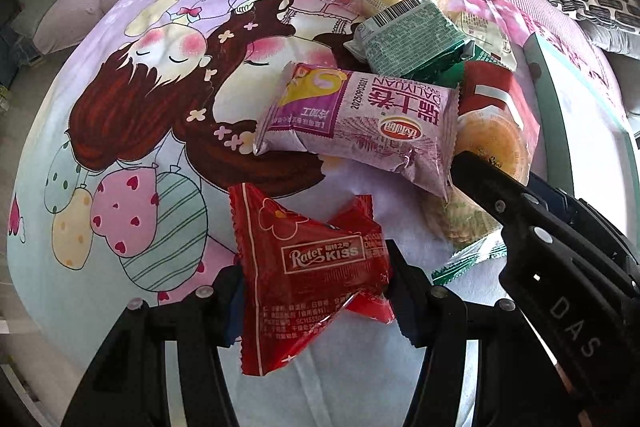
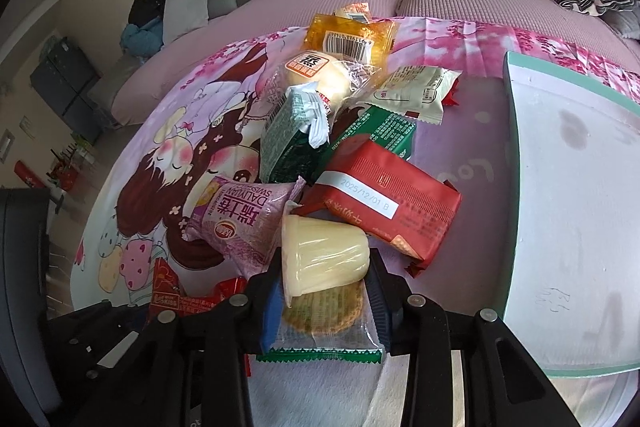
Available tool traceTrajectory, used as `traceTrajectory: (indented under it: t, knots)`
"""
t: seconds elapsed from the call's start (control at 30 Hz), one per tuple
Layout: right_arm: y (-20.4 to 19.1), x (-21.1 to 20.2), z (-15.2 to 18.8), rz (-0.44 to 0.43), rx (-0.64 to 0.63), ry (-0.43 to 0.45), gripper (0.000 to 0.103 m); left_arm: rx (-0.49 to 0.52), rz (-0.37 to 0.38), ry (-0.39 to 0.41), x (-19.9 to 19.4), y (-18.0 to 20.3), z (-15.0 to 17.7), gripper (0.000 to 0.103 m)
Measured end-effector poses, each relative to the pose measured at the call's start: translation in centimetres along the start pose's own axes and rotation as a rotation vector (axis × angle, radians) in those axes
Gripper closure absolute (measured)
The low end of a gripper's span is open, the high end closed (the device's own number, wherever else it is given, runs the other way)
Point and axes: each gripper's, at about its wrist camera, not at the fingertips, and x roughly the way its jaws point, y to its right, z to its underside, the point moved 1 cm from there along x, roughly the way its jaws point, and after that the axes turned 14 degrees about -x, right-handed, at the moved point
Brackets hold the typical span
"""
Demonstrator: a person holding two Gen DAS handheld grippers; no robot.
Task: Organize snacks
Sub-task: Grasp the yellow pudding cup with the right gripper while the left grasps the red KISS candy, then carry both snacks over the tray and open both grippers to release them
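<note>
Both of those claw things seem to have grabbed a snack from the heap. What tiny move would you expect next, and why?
Probably a short lift. The left gripper has its fingers closed on the red Rater Kiss packet, and the right gripper pinches the yellow pudding cup, which lies on a wrapped round cracker. Raising both would free them from the pile, perhaps toward the white tray.

Bright, soft daylight — glare on wrappers, fisheye-bent edges, dark corners.

Both grippers are black plastic with silver screws; the right gripper (image 1: 560, 247) bears white "DAS" lettering, perhaps partial.
</note>
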Motion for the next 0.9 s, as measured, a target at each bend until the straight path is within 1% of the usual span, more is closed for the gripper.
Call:
traceTrajectory:
  t: [0.07,0.1,0.17,0.2,0.3,0.6,0.7,0.8,0.9]
  knots:
    - [-0.1,-0.1,0.0,0.007,-0.006,-0.002,0.063,-0.005,-0.003,0.006,-0.3,0.3,0.3,0.042]
    - [-0.1,-0.1,-0.1,0.009,-0.009,-0.003,0.063,-0.009,-0.005,0.011,-0.9,0.4,0.9,0.042]
    - [-0.1,-0.3,-0.1,0.009,-0.01,0.001,0.063,-0.026,-0.012,0.026,-1.3,0.1,0.9,0.044]
    - [-0.1,-0.4,-0.1,0.012,-0.008,0.003,0.063,-0.035,-0.009,0.033,-1.6,-0.1,0.9,0.046]
    - [0.0,-0.9,-0.2,0.01,-0.004,0.013,0.063,-0.051,0.006,0.055,-2.4,-0.2,0.8,0.046]
    - [-0.2,-3.5,-0.7,0.002,-0.005,0.092,0.063,-0.07,0.046,0.155,-5.8,-1.0,-0.1,0.046]
    - [-0.2,-4.0,-0.8,0.002,0.0,0.108,0.063,-0.076,0.058,0.189,-6.4,-1.3,-0.2,0.046]
    - [0.1,-4.4,-0.9,0.004,0.011,0.111,0.063,-0.069,0.061,0.215,-6.8,-1.1,-0.2,0.046]
    - [0.8,-5.2,-1.1,0.017,0.026,0.127,0.063,-0.033,0.068,0.239,-7.2,0.2,-0.5,0.046]
